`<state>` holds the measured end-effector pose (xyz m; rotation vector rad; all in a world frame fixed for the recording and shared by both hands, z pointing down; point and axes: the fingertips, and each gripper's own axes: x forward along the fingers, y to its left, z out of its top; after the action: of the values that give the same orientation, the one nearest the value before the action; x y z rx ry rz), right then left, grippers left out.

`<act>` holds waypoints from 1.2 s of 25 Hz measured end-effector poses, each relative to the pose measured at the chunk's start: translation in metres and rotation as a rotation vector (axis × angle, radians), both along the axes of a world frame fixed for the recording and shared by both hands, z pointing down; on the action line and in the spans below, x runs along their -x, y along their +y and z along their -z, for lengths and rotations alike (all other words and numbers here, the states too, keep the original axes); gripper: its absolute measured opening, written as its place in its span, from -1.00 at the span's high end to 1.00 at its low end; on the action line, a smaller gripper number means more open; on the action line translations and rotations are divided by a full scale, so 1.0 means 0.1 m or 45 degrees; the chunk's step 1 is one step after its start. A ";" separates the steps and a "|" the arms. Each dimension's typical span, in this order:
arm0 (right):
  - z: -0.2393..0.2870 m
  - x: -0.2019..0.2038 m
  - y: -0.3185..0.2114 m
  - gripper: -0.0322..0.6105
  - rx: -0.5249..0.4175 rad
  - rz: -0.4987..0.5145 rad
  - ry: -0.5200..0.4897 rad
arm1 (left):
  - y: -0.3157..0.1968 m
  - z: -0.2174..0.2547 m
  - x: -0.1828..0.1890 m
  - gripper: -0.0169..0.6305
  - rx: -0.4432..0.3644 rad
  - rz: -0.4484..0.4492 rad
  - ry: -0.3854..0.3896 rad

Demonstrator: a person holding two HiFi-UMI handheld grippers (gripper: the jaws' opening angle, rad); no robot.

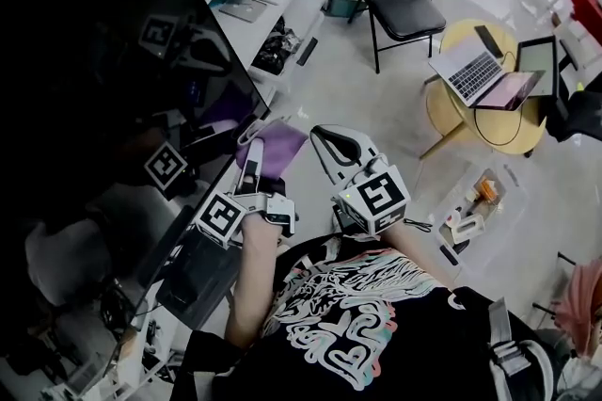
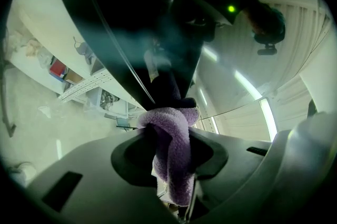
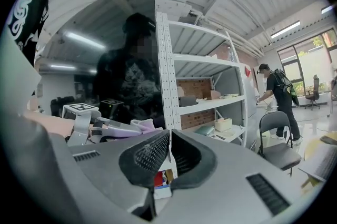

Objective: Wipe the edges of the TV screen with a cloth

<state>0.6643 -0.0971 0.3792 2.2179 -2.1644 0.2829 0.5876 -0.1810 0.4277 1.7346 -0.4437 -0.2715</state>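
Clamping the cloth point(image 2: 171, 136) against the TV's point(image 1: 94, 88) right edge, the left gripper point(image 2: 168, 150) should press evenly along the frame. The right gripper point(image 3: 169, 150), jaws together and empty, waits just beside.

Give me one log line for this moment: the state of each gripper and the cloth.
left gripper: shut on cloth | cloth: at TV edge | right gripper: shut, empty, off TV
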 end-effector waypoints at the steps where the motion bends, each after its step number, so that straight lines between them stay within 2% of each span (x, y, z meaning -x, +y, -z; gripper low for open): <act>1: 0.01 0.01 0.00 0.79 -0.003 0.008 0.003 | -0.01 0.01 0.00 0.54 0.001 0.005 0.009; 8: 0.02 -0.29 0.15 0.79 -0.016 -0.008 -0.002 | 0.02 -0.01 -0.22 0.54 -0.014 0.018 -0.006; 11: 0.01 -0.58 0.19 0.79 -0.010 -0.022 -0.030 | 0.02 0.01 -0.53 0.54 -0.016 0.009 -0.015; 15: 0.02 -0.84 0.23 0.79 -0.007 -0.026 -0.041 | 0.01 -0.07 -0.80 0.54 -0.069 -0.015 -0.090; 18: 0.04 -0.89 0.28 0.79 -0.011 -0.024 -0.033 | 0.05 -0.08 -0.89 0.54 -0.172 -0.054 -0.140; 22: 0.00 -0.93 0.36 0.79 -0.002 -0.007 -0.045 | 0.23 -0.15 -0.97 0.54 -0.405 -0.146 -0.331; 26: -0.09 -0.94 0.40 0.79 0.002 0.013 -0.057 | 0.42 -0.25 -0.90 0.54 -0.533 -0.193 -0.430; 30: -0.13 -0.95 0.40 0.79 0.005 0.047 -0.057 | 0.56 -0.26 -0.80 0.54 -0.755 -0.229 -0.602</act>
<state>0.7592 -0.0573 0.3918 2.1875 -2.2226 0.3382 0.6675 -0.1255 0.4534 2.4183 -0.5792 0.1656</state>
